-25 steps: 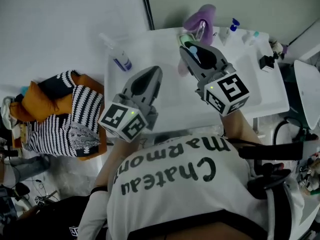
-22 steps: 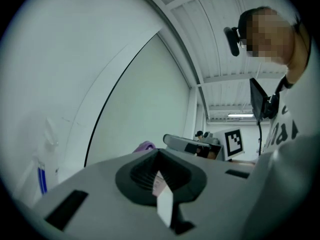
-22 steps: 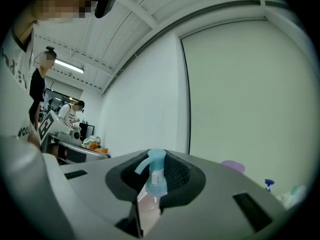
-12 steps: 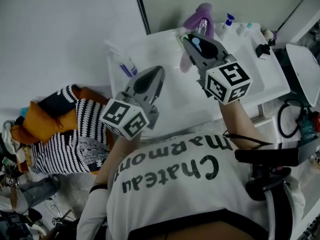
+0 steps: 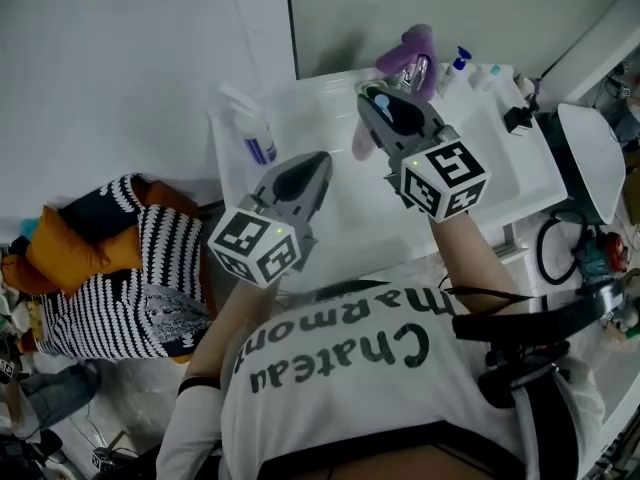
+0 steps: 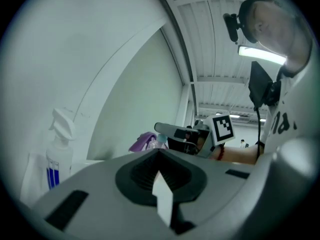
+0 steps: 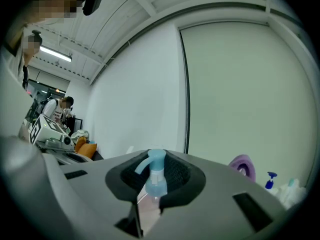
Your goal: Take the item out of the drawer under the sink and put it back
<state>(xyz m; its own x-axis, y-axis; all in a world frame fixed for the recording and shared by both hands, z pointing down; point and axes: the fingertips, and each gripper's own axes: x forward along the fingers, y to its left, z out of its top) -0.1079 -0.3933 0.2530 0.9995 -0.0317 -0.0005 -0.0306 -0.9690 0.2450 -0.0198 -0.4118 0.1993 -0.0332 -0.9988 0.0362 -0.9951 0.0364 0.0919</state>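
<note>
My right gripper (image 5: pixel 374 104) hangs level over the white sink counter (image 5: pixel 500 173), shut on a small pump bottle (image 5: pixel 382 101) with a light blue pump head and a pale pink body. In the right gripper view the bottle (image 7: pixel 156 173) stands upright between the jaws of the right gripper (image 7: pixel 151 191). My left gripper (image 5: pixel 316 160) is held beside it at the left, lower in the head view, jaws together with nothing in them. In the left gripper view the left gripper (image 6: pixel 161 181) shows closed tips and the right gripper (image 6: pixel 187 133) beyond. The drawer under the sink is hidden.
A spray bottle (image 5: pixel 252 128) with a blue label stands at the counter's left end. A purple thing (image 5: pixel 410 50) sits by the tap, with small bottles (image 5: pixel 458 66) to its right. A striped and orange bag (image 5: pixel 110 268) lies on the floor at left.
The head view has swung a little and both grippers have shifted slightly over the counter. The right gripper keeps its hold on the pump bottle; the left stays closed.
</note>
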